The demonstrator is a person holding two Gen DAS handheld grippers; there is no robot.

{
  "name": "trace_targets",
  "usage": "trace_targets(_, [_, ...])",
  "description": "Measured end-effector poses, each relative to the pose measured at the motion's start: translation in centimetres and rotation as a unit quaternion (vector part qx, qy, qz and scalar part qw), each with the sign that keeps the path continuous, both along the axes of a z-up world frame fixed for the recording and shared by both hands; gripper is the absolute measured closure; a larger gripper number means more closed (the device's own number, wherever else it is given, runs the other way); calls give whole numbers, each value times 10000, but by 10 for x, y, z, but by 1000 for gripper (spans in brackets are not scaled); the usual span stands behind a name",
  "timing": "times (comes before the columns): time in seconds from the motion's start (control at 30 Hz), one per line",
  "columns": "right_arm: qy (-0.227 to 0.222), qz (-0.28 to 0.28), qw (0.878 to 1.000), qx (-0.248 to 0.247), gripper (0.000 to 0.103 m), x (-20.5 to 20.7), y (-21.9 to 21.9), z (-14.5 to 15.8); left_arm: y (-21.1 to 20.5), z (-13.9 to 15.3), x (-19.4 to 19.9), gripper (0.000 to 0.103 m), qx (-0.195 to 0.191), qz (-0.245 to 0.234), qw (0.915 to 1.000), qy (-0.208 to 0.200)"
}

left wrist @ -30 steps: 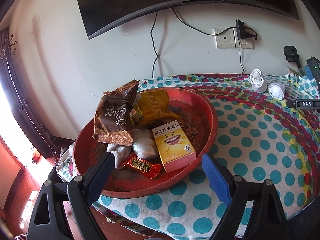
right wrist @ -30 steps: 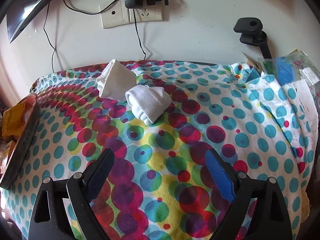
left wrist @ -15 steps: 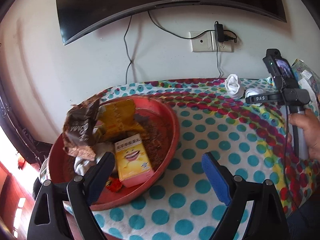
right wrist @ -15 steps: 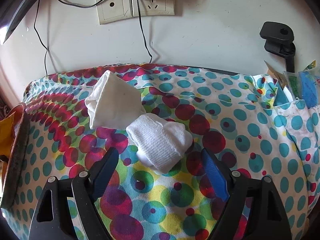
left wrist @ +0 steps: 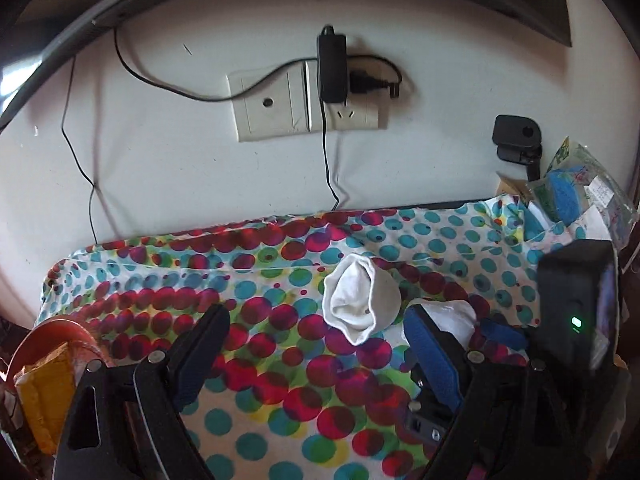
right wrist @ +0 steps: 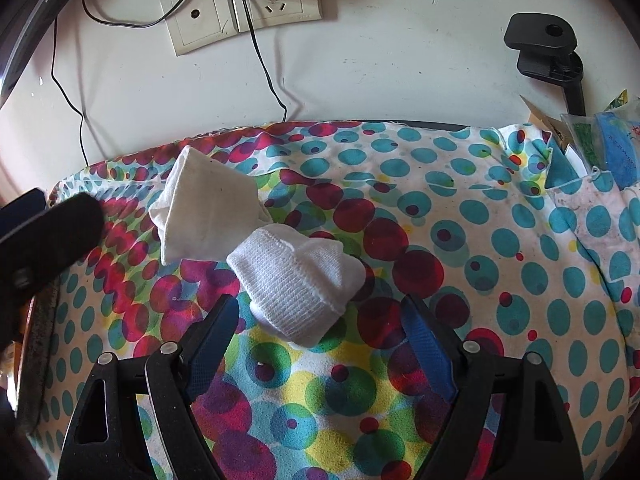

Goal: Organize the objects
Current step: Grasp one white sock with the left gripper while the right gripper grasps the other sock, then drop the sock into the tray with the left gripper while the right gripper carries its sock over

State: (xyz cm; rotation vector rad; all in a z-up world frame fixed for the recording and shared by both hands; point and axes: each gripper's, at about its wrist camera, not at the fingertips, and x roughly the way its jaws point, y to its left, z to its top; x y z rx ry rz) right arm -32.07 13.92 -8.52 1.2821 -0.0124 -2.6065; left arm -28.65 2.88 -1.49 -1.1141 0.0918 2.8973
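Since a second ago my right claw has closed in on the nearer rolled sock, which lies between its released pads on the dotted cloth; left claw hangs released; sink lower, then clench mid-roll.

A lived-in home room is shown: a table is covered with a dotted cloth, a wall socket with a charger plugged in is set in the white wall, rolled white socks are laid out, and a screen's edge is seen above
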Motion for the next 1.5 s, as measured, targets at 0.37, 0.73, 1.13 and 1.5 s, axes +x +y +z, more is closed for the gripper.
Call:
trace_targets(0.37, [-13, 23, 10000, 6, 19, 1, -4, -1, 3, -36, -55, 12, 330, -293, 9960, -776])
trace_targets(0.73, [-23, 31, 10000, 26, 18, 1, -5, 0, 18, -40, -54, 77, 191, -642, 9950, -747])
trace_targets(1.13, [56, -262, 9994, -212, 48, 2, 9, 2, -23, -8, 73, 79, 278, -245, 9993, 73])
trace_targets(1.5, [179, 19, 9992, 361, 68, 6, -9, 4, -71, -12, 185, 79, 284, 208, 9989, 299])
